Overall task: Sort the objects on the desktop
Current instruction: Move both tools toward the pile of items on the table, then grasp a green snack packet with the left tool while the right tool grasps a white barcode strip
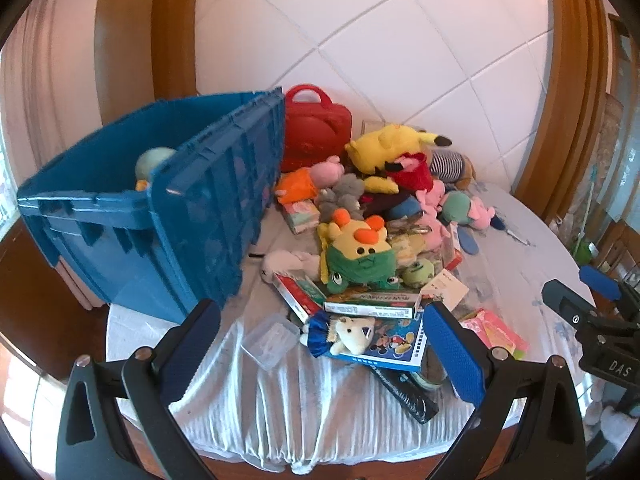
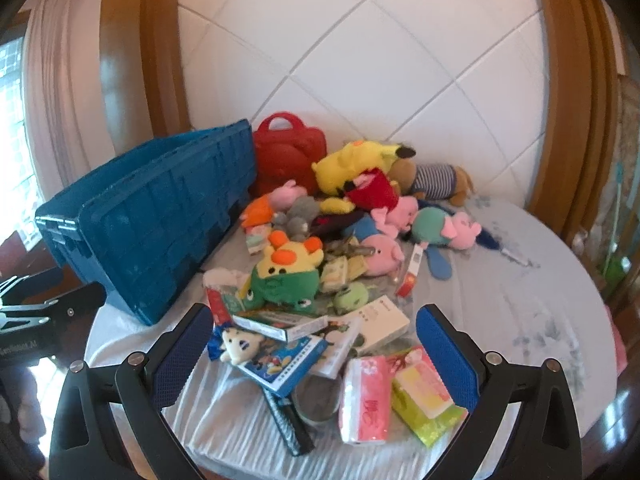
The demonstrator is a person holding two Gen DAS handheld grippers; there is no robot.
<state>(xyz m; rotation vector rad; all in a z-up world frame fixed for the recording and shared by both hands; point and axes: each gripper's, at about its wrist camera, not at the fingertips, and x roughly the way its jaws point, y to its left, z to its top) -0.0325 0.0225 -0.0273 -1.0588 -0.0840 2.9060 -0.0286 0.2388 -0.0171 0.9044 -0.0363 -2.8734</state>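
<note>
Both claws, left (image 1: pixel 320 344) and right (image 2: pixel 314 350), hung open and empty over a worktop (image 1: pixel 280 400) heaped mid-frame with toys (image 1: pixel 376 200) and boxes; the blue crate (image 1: pixel 160 208) at left held one plush (image 1: pixel 154 164), suggesting sorting had barely begun.

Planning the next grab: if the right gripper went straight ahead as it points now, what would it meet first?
Probably the Mickey puzzle box at the pile's near edge, between the open jaws of the right gripper; depth is uncertain.
</note>
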